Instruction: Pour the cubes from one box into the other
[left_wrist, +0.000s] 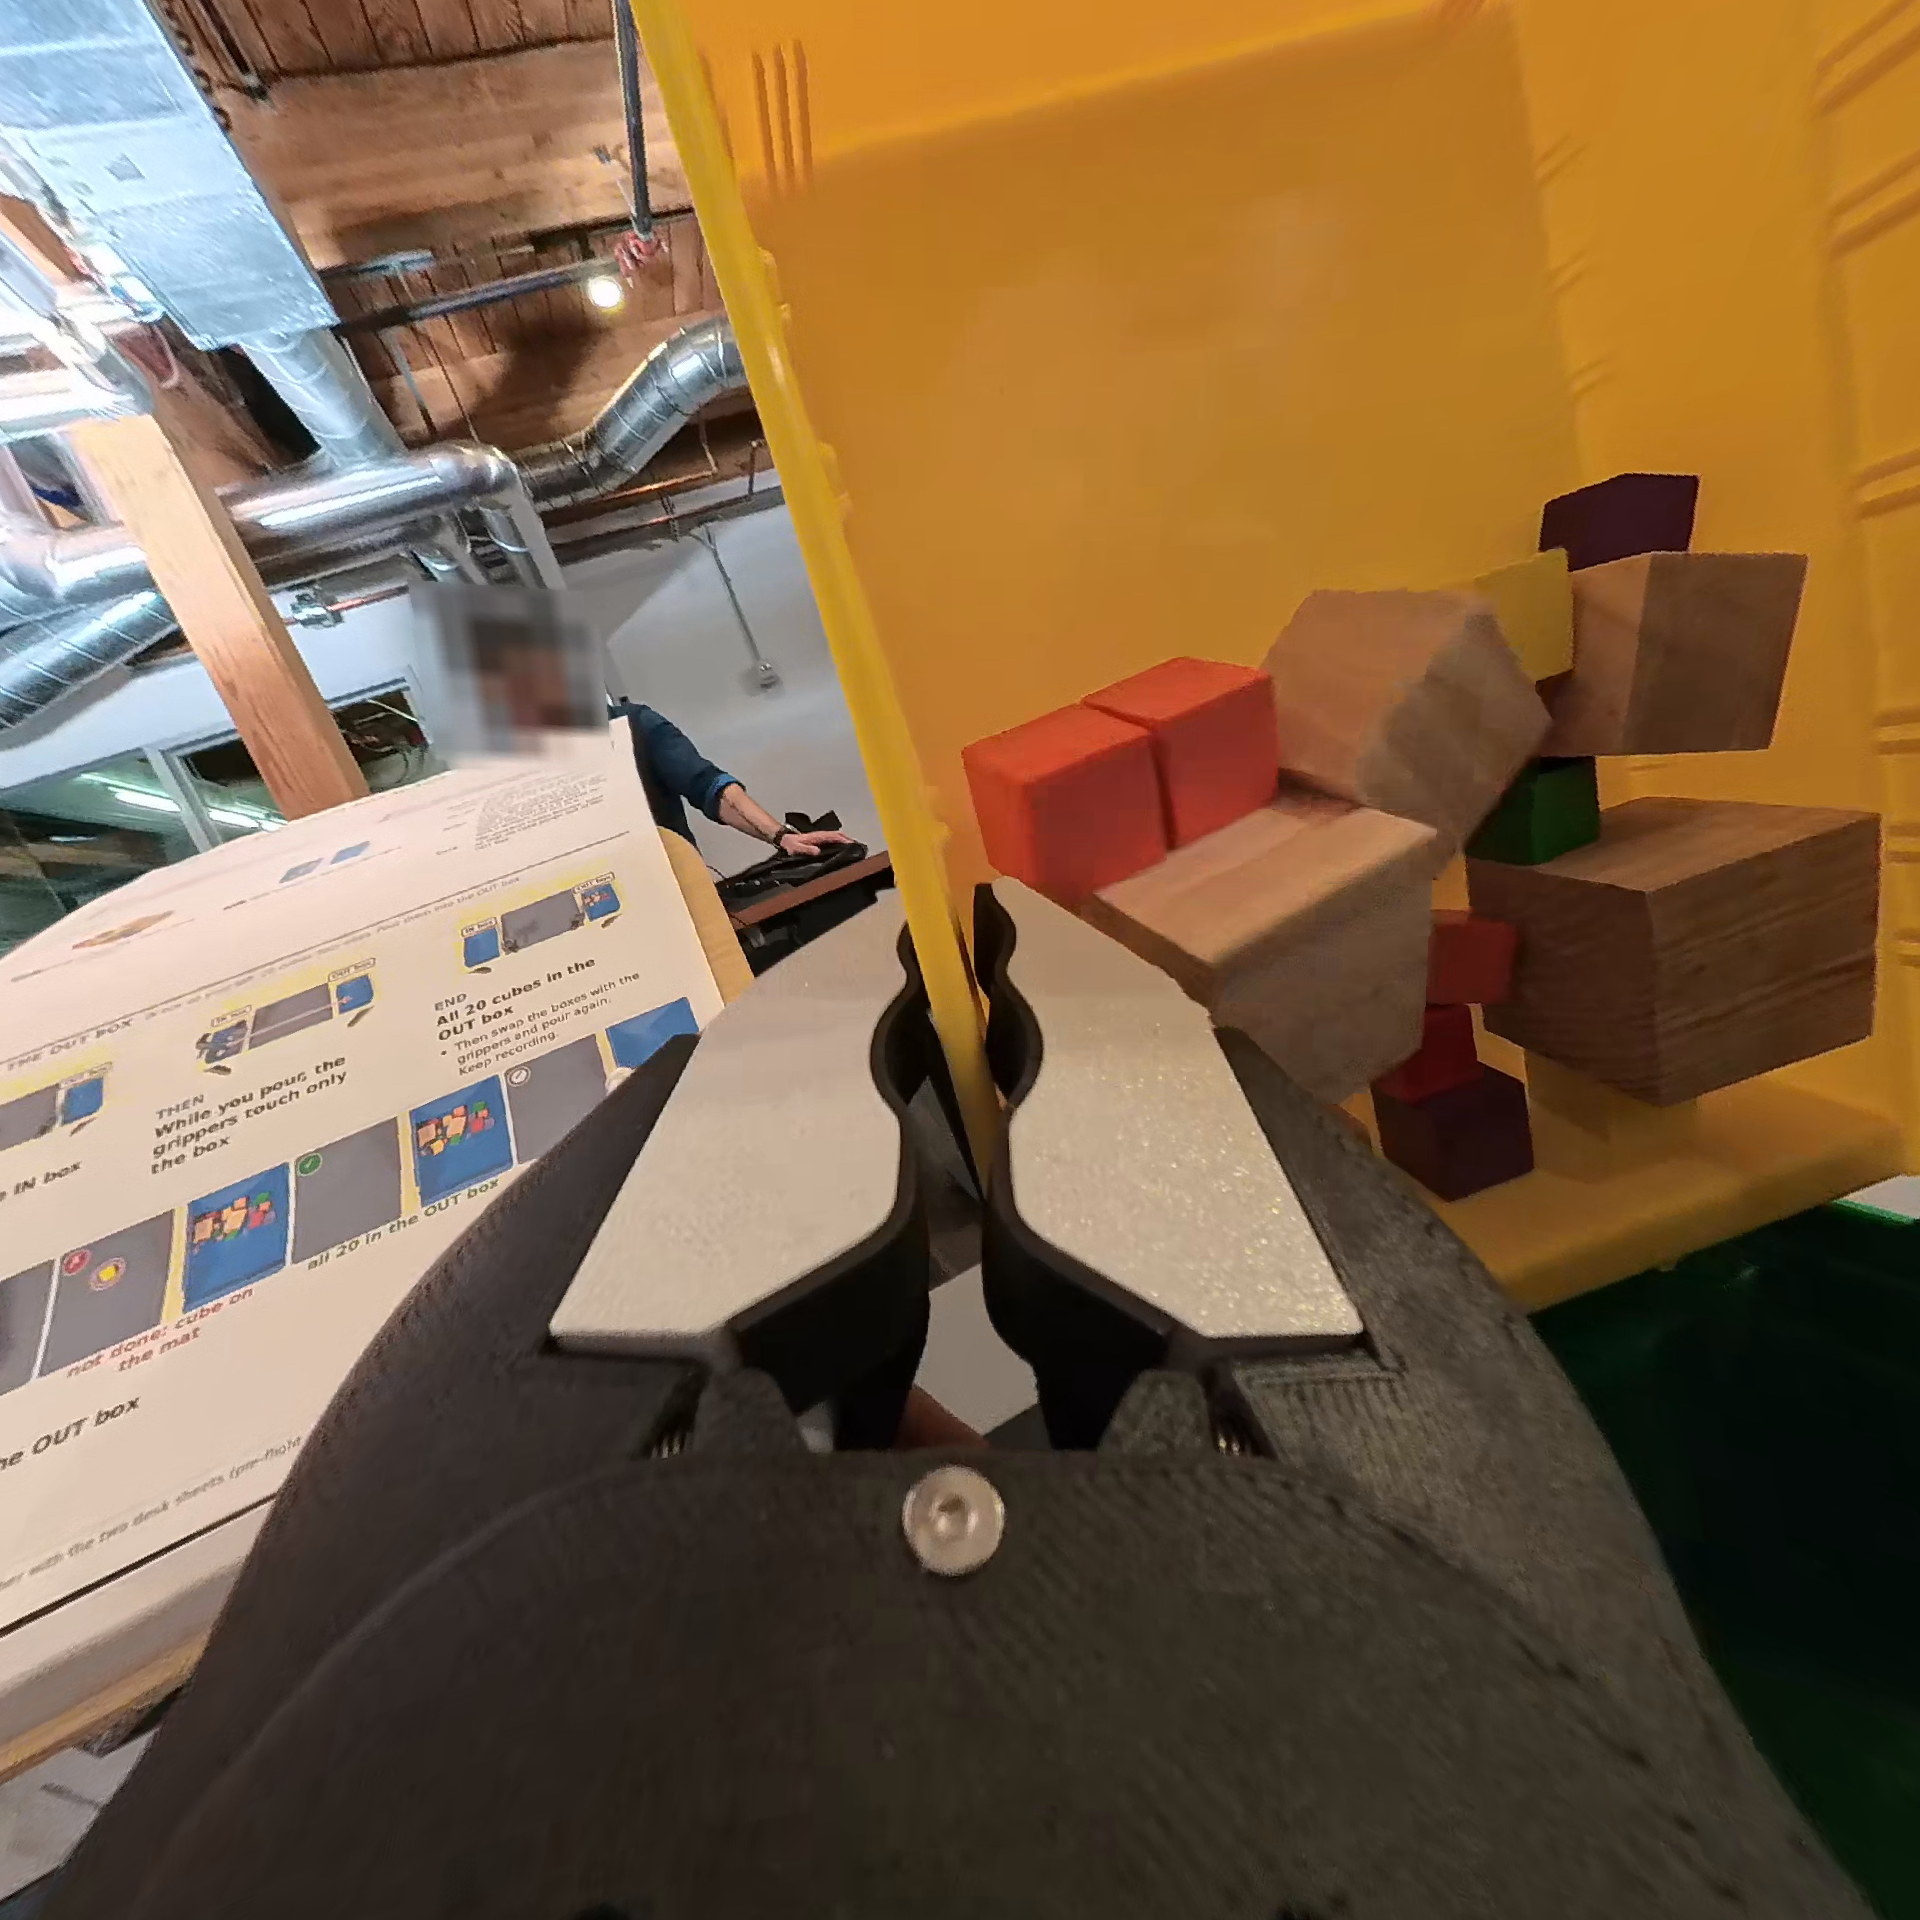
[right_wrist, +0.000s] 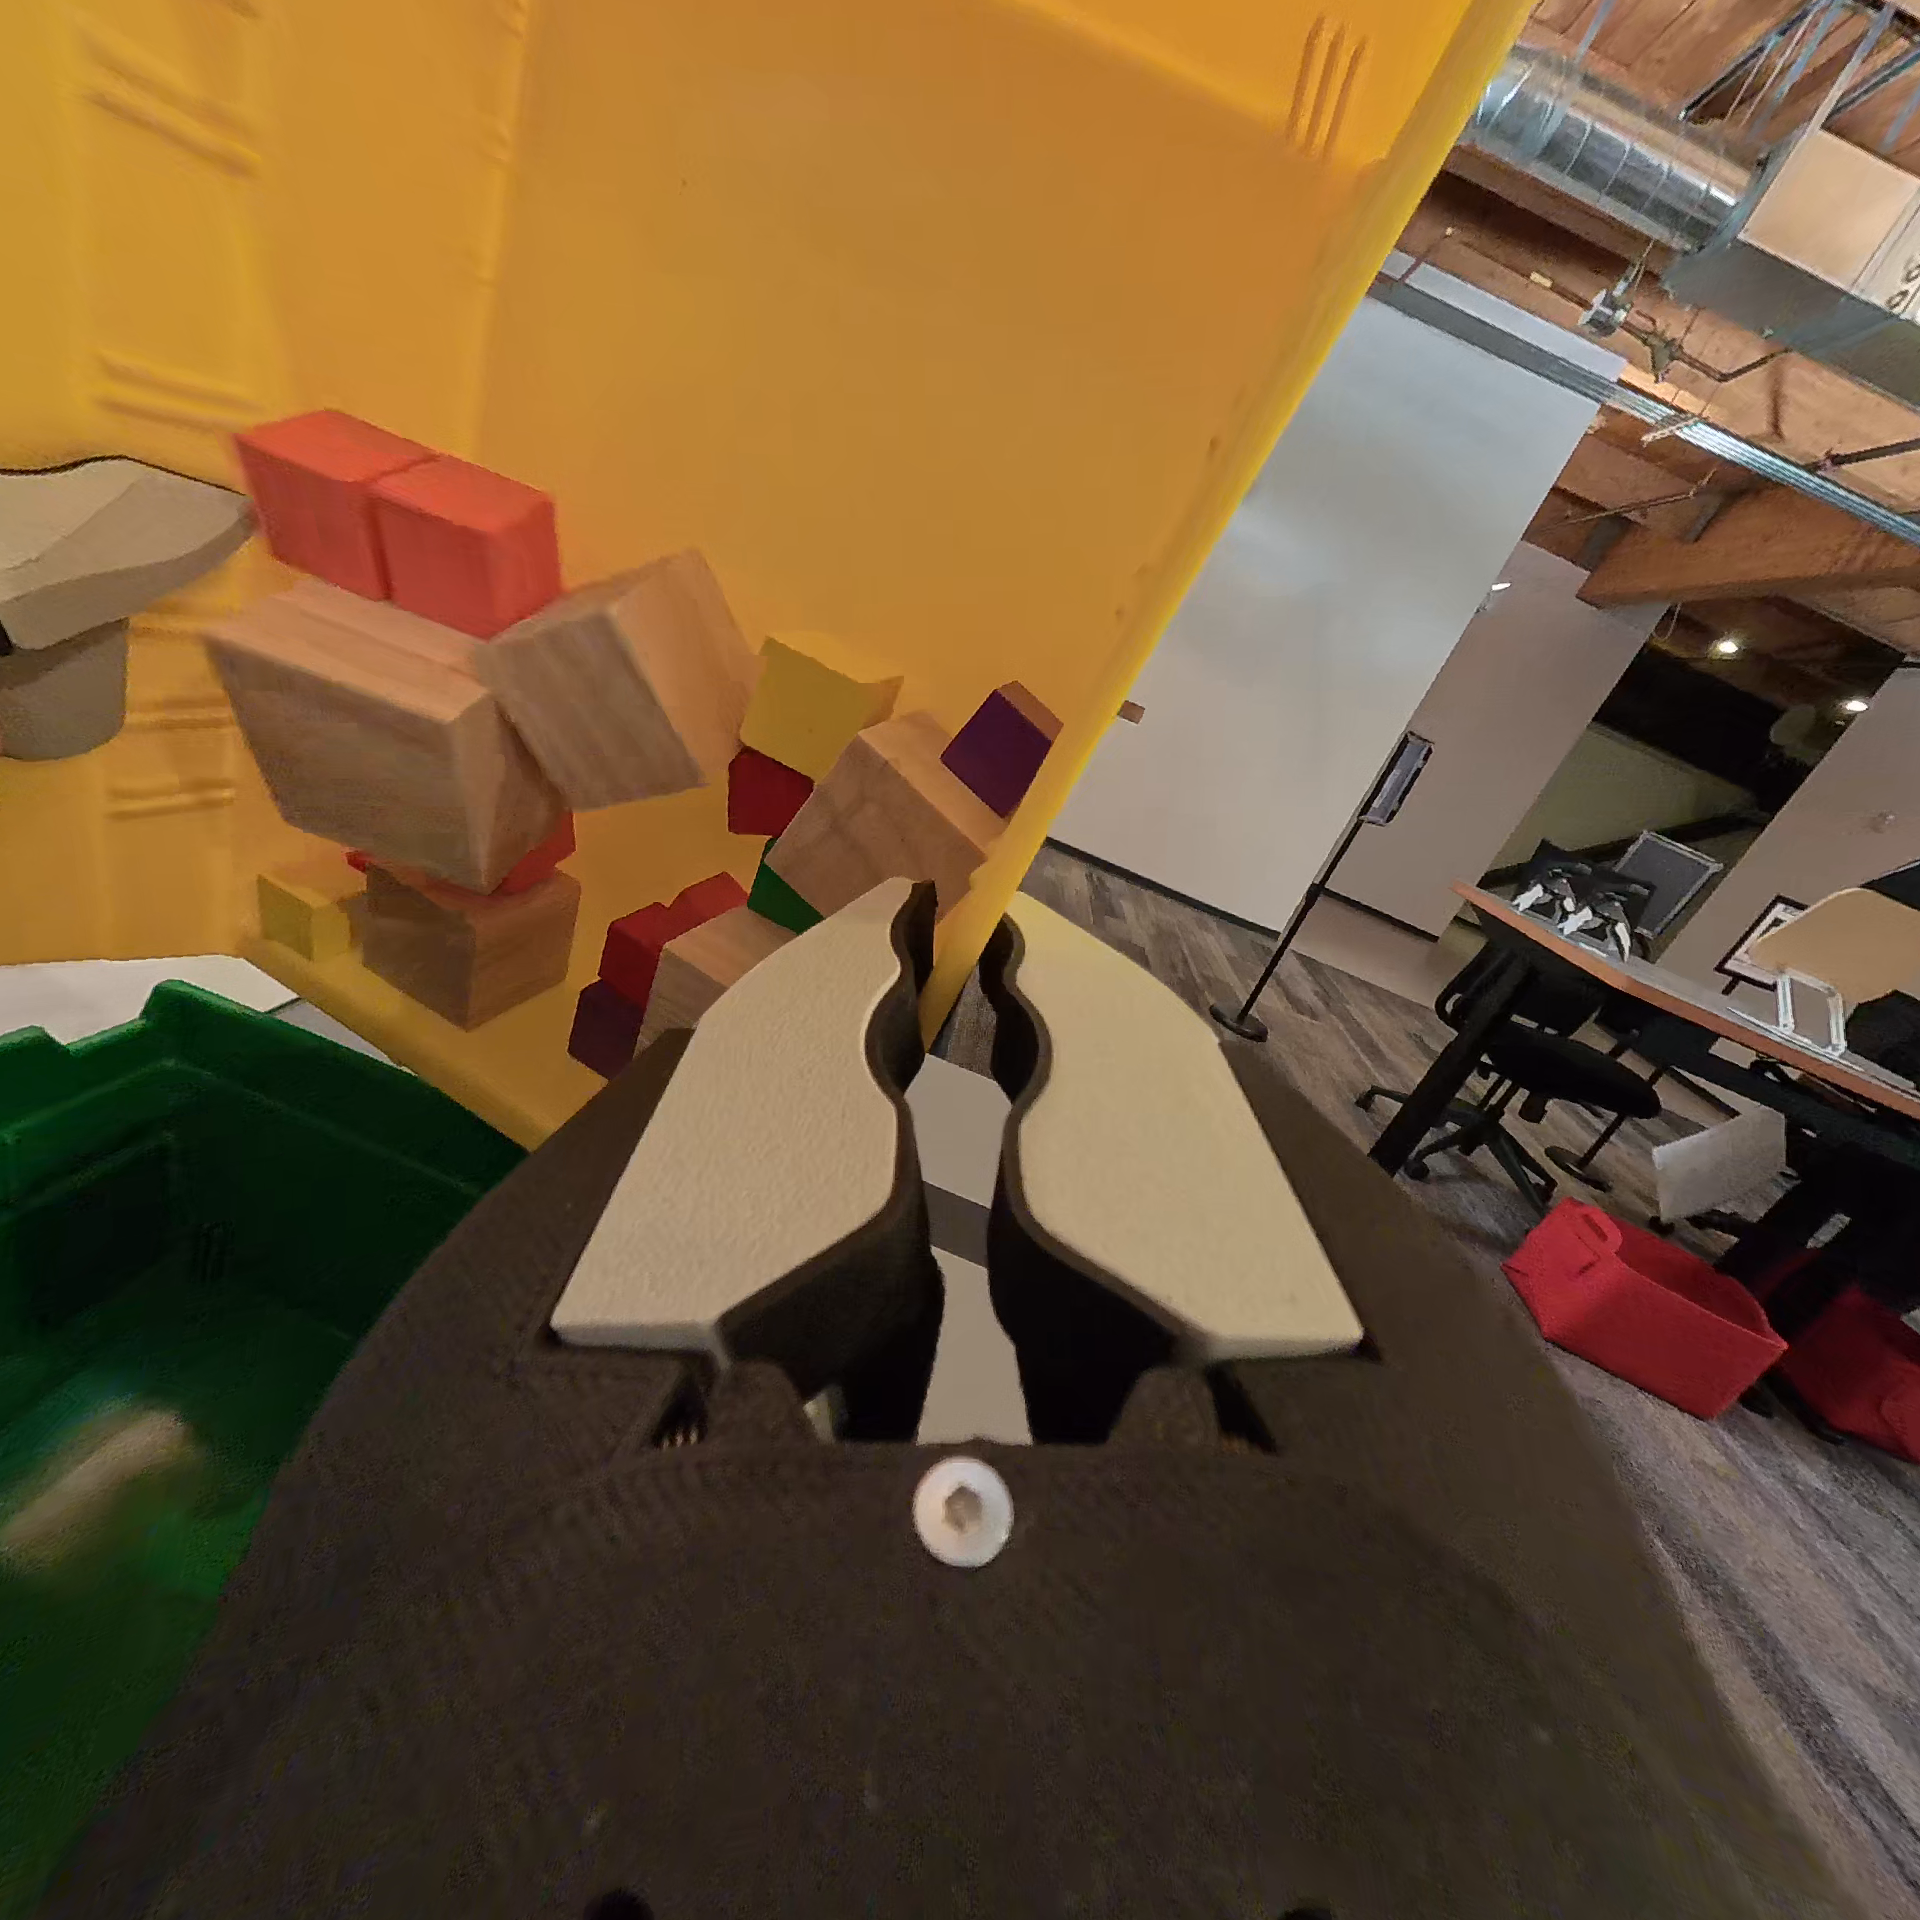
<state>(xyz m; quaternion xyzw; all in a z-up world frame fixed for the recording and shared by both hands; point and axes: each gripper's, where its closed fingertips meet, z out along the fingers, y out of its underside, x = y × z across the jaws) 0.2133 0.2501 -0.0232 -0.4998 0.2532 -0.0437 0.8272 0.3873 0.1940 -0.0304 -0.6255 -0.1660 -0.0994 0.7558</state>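
A yellow box (left_wrist: 1195, 416) is tipped steeply on its side. My left gripper (left_wrist: 956, 935) is shut on one side rim of it. My right gripper (right_wrist: 961, 930) is shut on the opposite rim of the yellow box (right_wrist: 831, 312). Several cubes slide toward its lower edge: orange cubes (left_wrist: 1122, 769), plain wooden cubes (left_wrist: 1673, 935), and small red, green, purple and yellow ones. The right wrist view shows the same cubes (right_wrist: 384, 748) tumbling. A green box (right_wrist: 187, 1226) sits open below the yellow box's lower edge; it also shows in the left wrist view (left_wrist: 1725, 1455). The left gripper's fingertip (right_wrist: 94, 540) shows at the far left.
A printed instruction sheet (left_wrist: 260, 1143) stands to the left. A person (left_wrist: 686, 769) leans on a desk behind it. To the right are a desk with office chairs (right_wrist: 1538, 1070) and red bins (right_wrist: 1642, 1320) on the wood floor.
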